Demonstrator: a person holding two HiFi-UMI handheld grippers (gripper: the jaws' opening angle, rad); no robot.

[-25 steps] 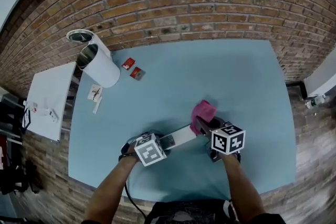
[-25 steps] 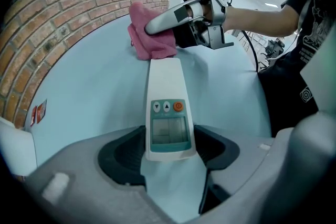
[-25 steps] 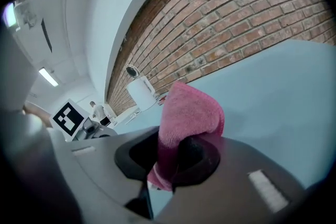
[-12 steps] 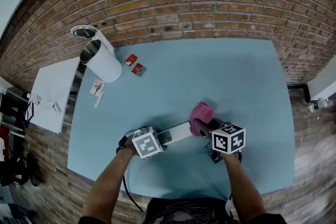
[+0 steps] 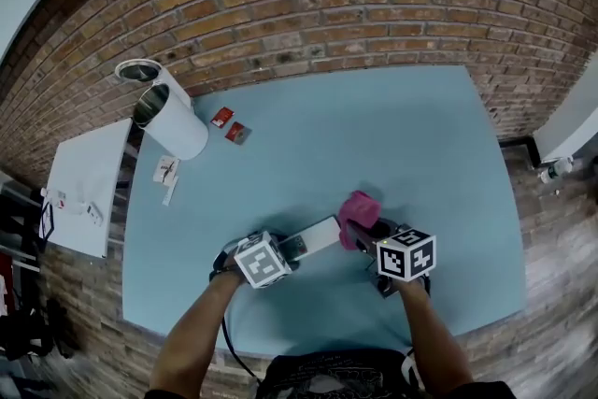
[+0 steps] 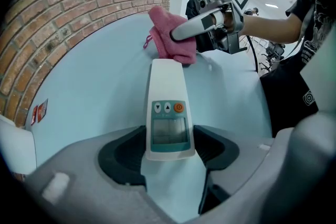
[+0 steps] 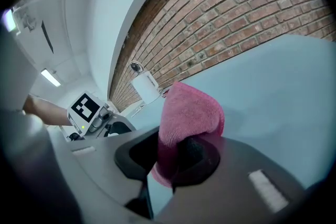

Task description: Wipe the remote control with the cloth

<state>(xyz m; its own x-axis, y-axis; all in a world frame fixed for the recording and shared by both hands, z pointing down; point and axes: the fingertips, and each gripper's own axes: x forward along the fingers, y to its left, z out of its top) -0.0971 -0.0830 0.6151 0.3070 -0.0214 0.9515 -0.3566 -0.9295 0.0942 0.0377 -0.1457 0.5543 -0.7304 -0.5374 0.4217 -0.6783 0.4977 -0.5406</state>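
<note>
1 remote (image 6: 167, 105) – clamped in L gripper (image 6: 168, 150); 1 cloth (image 7: 190, 113) – clamped in R gripper (image 7: 176, 157).

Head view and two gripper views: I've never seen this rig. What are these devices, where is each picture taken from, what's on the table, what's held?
No robot here: a person holds a two-jaw tool in each hand; the marker cubes belong to them. The head view looks down from the person's head; each gripper view rides on one tool. The left tool clamps a white remote control; the right tool holds a pink cloth at its far end. On the blue table are a white cylinder and two small red packets.
</note>
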